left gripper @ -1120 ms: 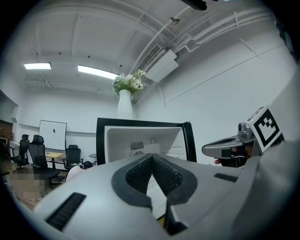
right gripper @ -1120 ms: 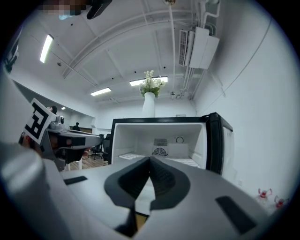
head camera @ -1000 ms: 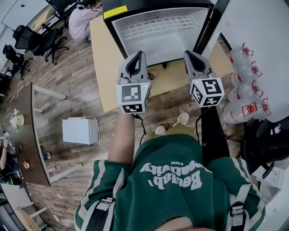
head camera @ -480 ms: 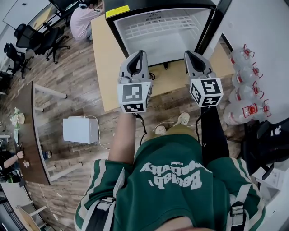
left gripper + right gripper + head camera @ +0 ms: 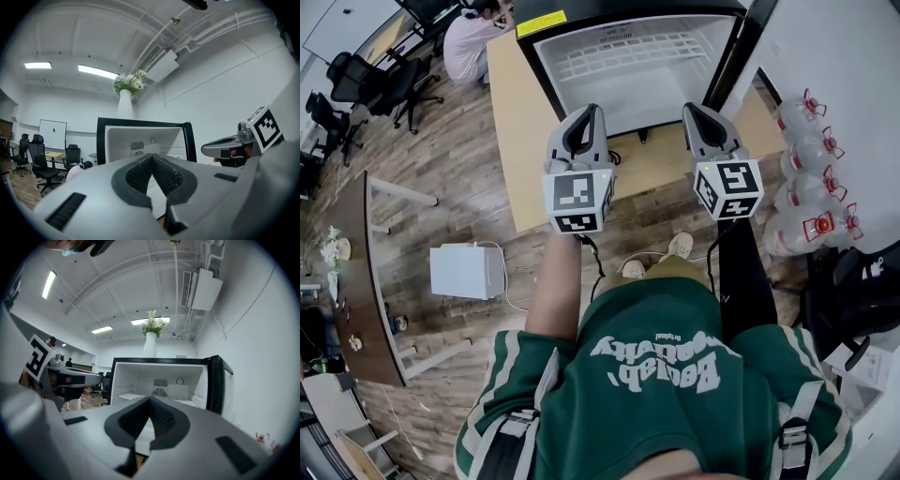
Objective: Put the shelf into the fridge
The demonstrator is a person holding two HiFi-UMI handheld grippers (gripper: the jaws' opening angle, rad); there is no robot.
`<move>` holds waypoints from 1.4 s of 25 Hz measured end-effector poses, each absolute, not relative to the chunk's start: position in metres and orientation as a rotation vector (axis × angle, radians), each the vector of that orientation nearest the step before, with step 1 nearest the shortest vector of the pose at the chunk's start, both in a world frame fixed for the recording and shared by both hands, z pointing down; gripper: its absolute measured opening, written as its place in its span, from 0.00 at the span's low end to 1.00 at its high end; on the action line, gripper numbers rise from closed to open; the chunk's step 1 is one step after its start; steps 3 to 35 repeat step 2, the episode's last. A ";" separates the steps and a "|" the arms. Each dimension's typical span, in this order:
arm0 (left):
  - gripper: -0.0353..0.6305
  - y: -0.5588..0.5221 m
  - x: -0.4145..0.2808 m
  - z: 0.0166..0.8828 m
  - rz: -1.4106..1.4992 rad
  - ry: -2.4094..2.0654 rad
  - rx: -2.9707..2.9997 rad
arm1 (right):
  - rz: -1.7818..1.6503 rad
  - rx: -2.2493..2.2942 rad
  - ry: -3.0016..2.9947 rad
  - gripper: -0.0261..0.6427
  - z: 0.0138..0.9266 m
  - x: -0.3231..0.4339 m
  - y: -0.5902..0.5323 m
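The left gripper [image 5: 585,114] and right gripper [image 5: 695,112] are closed and empty before the open fridge [image 5: 542,82]. The shelf [image 5: 623,58] lies inside. If it rests unevenly, it may tip.

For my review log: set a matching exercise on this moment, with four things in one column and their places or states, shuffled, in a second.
Things:
1. fridge
2. vase of flowers
3. water jugs
4. white box

Places or states:
A. on the wooden floor, at the left of the head view
B. standing with its door open
C. grouped beside the white wall, at the right of the head view
D. on top of the fridge

Pairs: 1-B, 2-D, 3-C, 4-A
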State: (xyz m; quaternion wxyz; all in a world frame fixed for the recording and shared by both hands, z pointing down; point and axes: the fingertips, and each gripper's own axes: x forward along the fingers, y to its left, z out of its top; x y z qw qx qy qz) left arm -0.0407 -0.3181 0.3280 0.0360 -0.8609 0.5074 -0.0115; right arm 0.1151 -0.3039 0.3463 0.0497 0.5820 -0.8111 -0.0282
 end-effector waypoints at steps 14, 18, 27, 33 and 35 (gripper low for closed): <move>0.05 -0.317 -0.041 0.328 -0.036 1.557 -2.645 | -0.088 1.772 -2.469 0.04 0.346 0.114 -0.303; 0.05 -0.317 -0.041 0.328 -0.036 1.557 -2.645 | -0.088 1.772 -2.469 0.04 0.346 0.114 -0.303; 0.05 -0.317 -0.041 0.328 -0.036 1.557 -2.645 | -0.088 1.772 -2.469 0.04 0.346 0.114 -0.303; 0.05 -0.317 -0.041 0.328 -0.036 1.557 -2.645 | -0.088 1.772 -2.469 0.04 0.346 0.114 -0.303; 0.05 -0.317 -0.041 0.328 -0.036 1.557 -2.645 | -0.088 1.772 -2.469 0.04 0.346 0.114 -0.303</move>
